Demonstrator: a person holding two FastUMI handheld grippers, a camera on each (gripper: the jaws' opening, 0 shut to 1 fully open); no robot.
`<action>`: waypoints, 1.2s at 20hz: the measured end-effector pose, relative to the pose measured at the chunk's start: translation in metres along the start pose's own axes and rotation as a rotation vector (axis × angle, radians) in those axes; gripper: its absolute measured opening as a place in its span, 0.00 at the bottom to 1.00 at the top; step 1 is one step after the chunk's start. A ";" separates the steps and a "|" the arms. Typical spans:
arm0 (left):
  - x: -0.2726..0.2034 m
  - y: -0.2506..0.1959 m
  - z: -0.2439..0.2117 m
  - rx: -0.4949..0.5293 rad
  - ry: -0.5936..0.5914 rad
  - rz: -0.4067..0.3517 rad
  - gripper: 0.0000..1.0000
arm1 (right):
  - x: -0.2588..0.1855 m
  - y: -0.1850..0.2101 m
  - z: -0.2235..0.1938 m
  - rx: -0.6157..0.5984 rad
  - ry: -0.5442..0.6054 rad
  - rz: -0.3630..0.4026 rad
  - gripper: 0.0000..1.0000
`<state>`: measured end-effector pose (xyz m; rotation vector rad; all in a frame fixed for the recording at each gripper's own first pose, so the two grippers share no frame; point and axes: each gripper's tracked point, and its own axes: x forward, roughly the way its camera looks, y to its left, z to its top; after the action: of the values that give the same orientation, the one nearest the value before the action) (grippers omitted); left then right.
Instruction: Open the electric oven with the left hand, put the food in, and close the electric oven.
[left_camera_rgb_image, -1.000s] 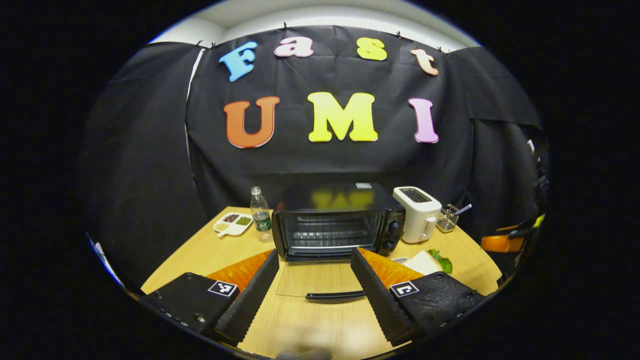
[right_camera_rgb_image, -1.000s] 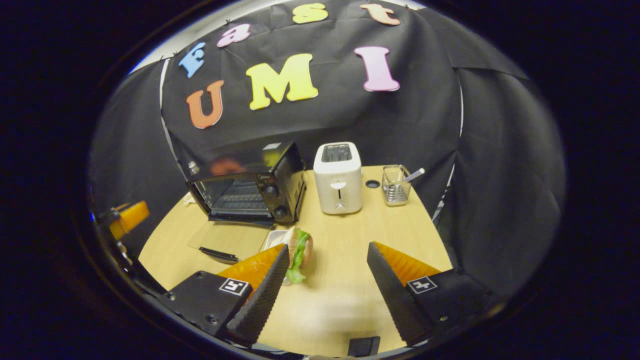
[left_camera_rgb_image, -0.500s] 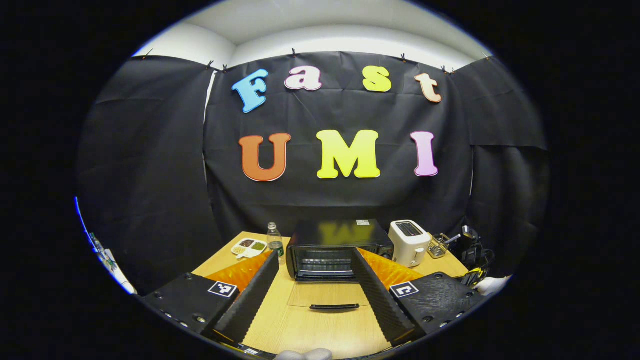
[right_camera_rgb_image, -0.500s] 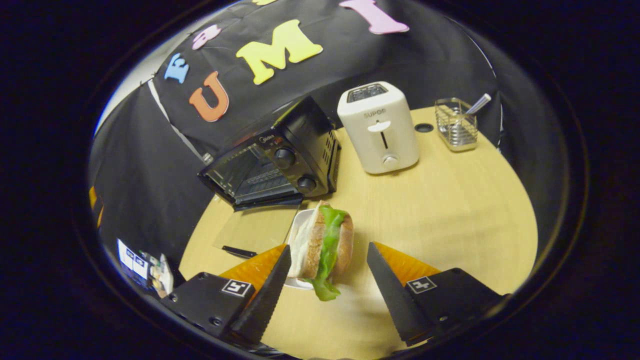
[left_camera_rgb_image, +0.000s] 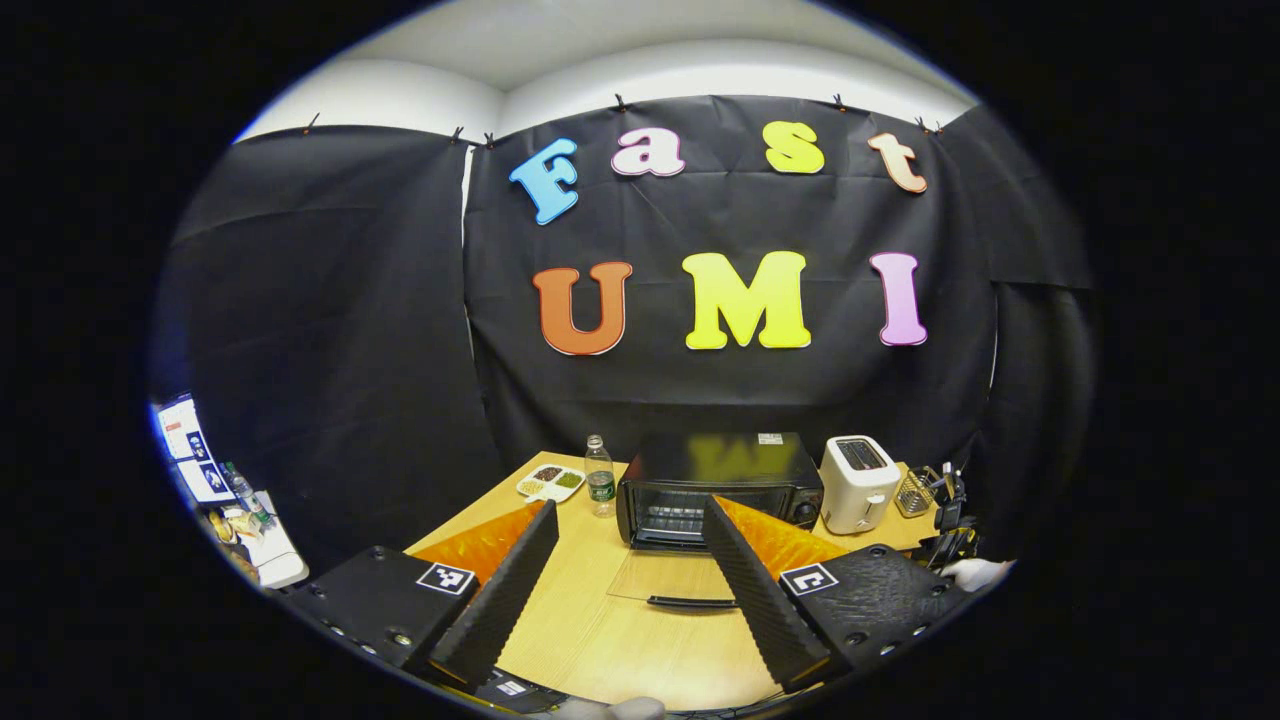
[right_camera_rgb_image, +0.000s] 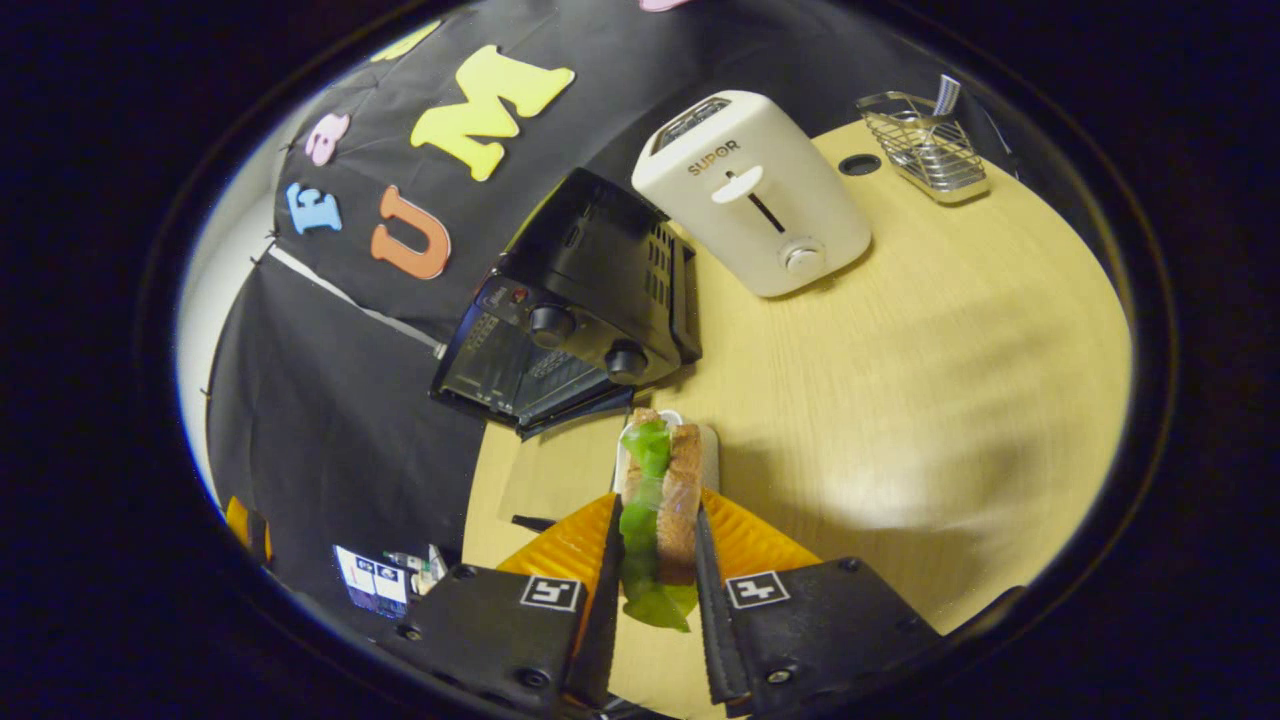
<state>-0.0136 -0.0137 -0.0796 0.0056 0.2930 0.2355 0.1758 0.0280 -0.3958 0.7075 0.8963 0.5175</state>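
The black electric oven stands at the back of the wooden table with its glass door folded down flat, handle toward me. My left gripper hangs open well back from that door, nothing between its fingers. In the right gripper view the oven sits at upper left, door down. My right gripper is shut on a sandwich of brown bread and green lettuce, held on edge just over a small white plate.
A white toaster stands right of the oven, a wire basket beyond it. Left of the oven are a water bottle and a divided snack dish. Bare table lies right of the sandwich.
My right gripper came down around the sandwich and shut on it. My left gripper pulled back and up from the opened oven door, staying open.
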 end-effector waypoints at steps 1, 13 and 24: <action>0.000 -0.002 -0.002 -0.002 0.003 -0.011 0.95 | -0.004 0.002 0.003 -0.007 -0.013 -0.007 0.29; 0.015 0.034 -0.017 0.054 0.002 -0.162 0.95 | -0.044 0.149 0.032 0.144 -0.525 0.048 0.37; 0.025 0.092 -0.036 0.118 0.020 -0.246 0.96 | 0.135 0.180 0.010 0.437 -0.670 0.058 0.37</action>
<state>-0.0214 0.0802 -0.1178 0.0836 0.3245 -0.0261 0.2352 0.2342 -0.3284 1.2156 0.3513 0.1047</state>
